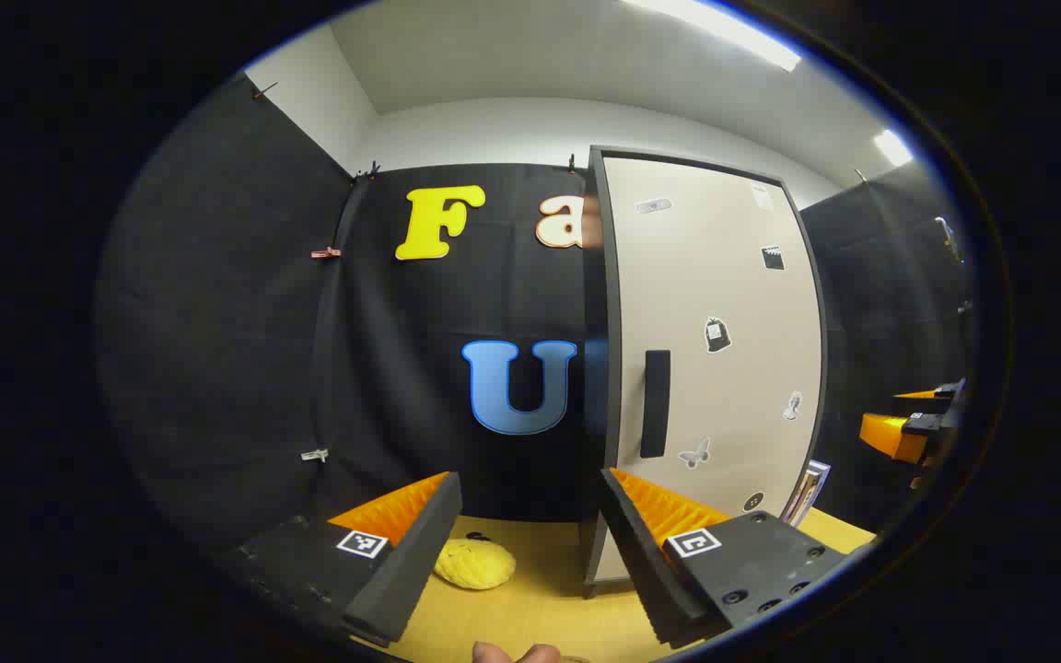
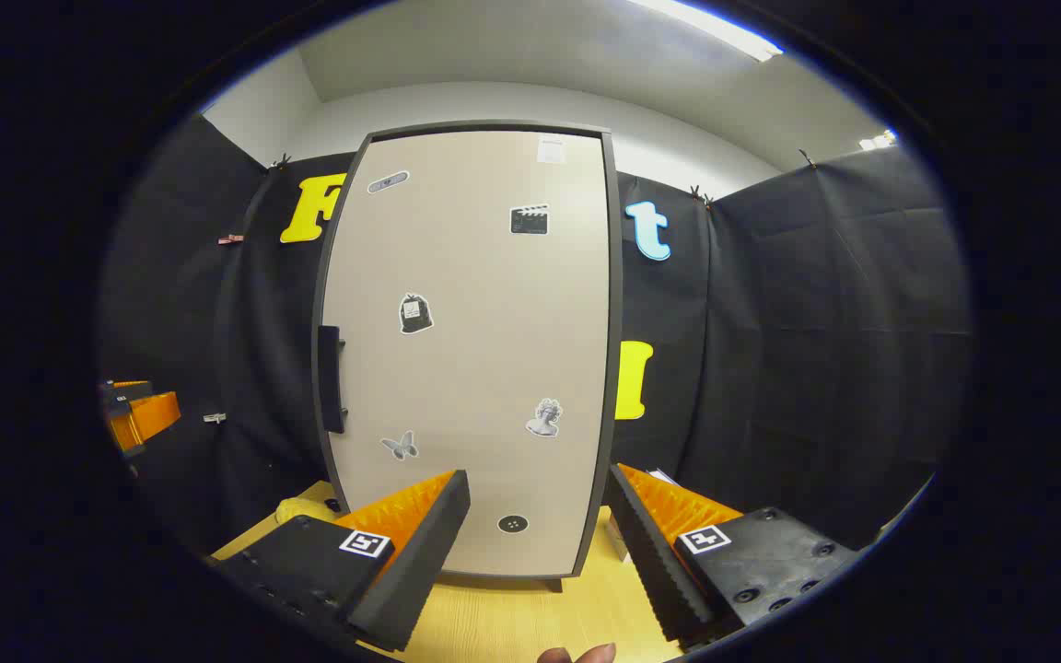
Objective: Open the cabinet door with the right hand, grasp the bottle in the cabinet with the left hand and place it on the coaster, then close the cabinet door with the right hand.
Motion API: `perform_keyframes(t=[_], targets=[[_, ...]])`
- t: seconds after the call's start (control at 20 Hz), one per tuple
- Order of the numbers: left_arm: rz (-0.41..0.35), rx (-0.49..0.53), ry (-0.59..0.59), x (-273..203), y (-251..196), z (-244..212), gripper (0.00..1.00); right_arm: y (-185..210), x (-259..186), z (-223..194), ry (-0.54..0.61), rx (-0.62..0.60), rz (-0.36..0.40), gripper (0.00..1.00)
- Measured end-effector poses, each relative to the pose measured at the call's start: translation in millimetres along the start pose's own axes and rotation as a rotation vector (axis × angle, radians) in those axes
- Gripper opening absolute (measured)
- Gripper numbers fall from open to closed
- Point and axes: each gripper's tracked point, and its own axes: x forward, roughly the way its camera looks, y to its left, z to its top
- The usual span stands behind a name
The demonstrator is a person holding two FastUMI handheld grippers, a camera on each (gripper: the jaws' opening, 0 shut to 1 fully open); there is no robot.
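A tall cabinet with a beige, sticker-dotted door (image 2: 466,350) stands on the wooden table (image 2: 512,626). The door is closed and hides the inside. Its dark handle (image 2: 331,378) runs down the door's left edge; in the left gripper view the handle (image 1: 655,403) is just right of centre. A yellow knitted coaster (image 1: 475,564) lies on the table left of the cabinet. My left gripper (image 1: 530,543) is open and empty, above the table before the cabinet's left side. My right gripper (image 2: 535,543) is open and empty, facing the door's lower half, apart from it.
A white flat object (image 1: 811,488) leans by the cabinet's right foot. The right gripper (image 1: 908,428) shows at the far right of the left gripper view, the left gripper (image 2: 139,414) at the far left of the right gripper view. Black cloth walls close the booth.
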Motion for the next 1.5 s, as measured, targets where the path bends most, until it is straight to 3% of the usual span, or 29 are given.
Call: perform_keyframes(t=[1.05, 1.5], targets=[[-0.034, 0.050, -0.004, -6, 7, -4, 0.95, 23, -21, 9, -0.032, -0.018, 0.022, 0.97], [-0.021, 0.047, -0.010, 2, 30, -6, 0.95, 76, 5, 13, -0.027, 0.005, 0.091, 0.97]])
